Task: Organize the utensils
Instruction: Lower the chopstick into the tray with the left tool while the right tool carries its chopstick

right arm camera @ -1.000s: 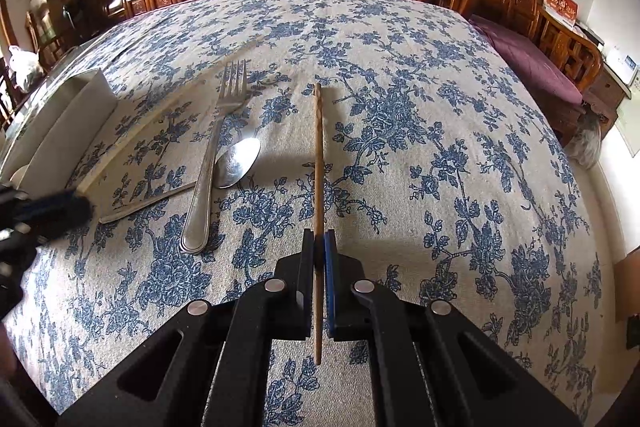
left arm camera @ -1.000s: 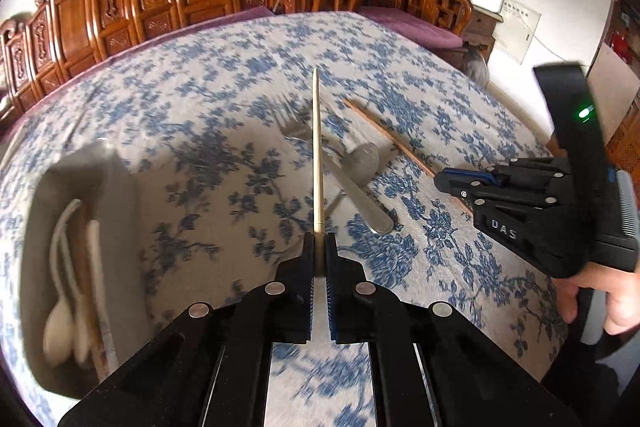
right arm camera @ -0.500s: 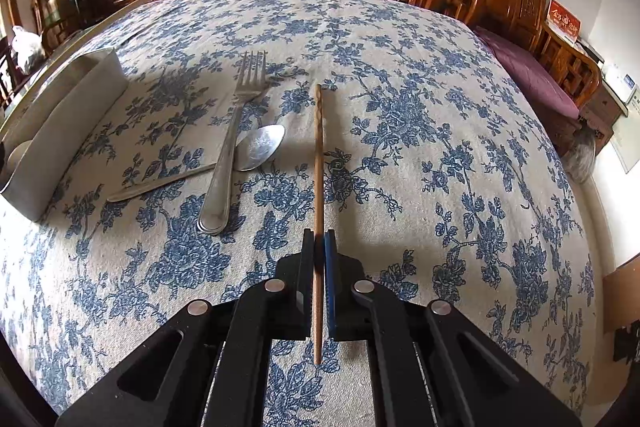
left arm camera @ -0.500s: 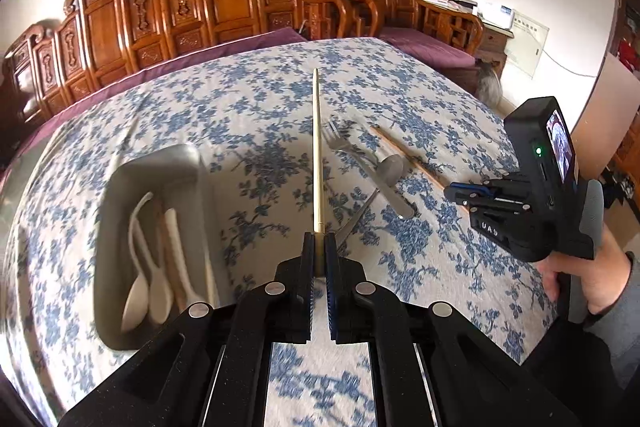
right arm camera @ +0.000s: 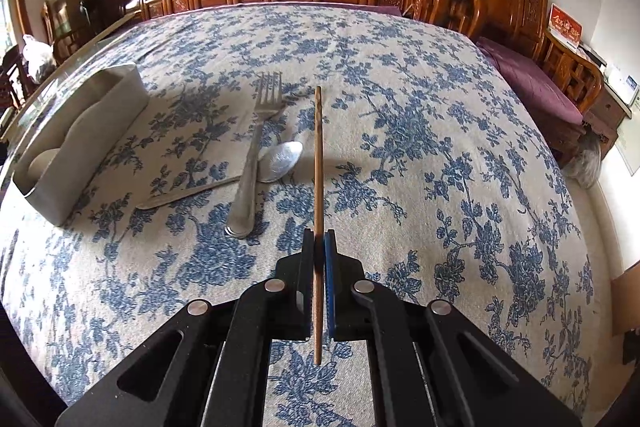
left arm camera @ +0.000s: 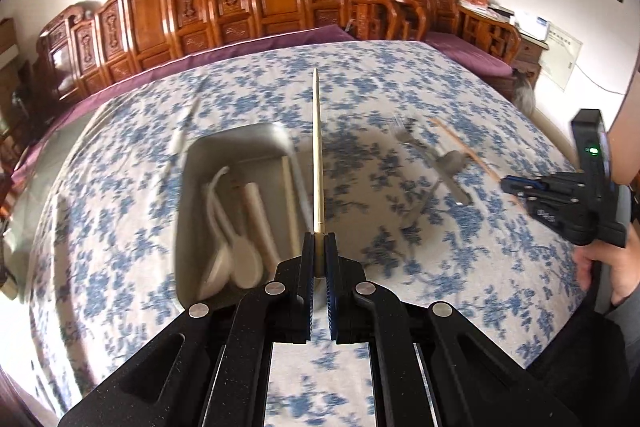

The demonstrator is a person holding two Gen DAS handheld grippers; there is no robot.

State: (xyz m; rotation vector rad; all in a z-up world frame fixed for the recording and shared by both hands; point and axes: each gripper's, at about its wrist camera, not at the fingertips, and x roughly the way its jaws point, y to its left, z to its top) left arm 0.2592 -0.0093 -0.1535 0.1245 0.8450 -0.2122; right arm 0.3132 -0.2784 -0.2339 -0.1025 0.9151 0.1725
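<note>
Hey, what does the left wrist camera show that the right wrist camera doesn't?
Left wrist only: the white spoons inside the tray, a pale chopstick in the left tool, and the right tool from outside. Right wrist only: the fork crossing over the metal spoon, in sharp view. Both: the tray, fork, spoon, brown chopstick and floral cloth.

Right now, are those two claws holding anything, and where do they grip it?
Left claw pinches a pale chopstick at its near end. Right claw pinches a brown chopstick partway along, a short tail behind.
</note>
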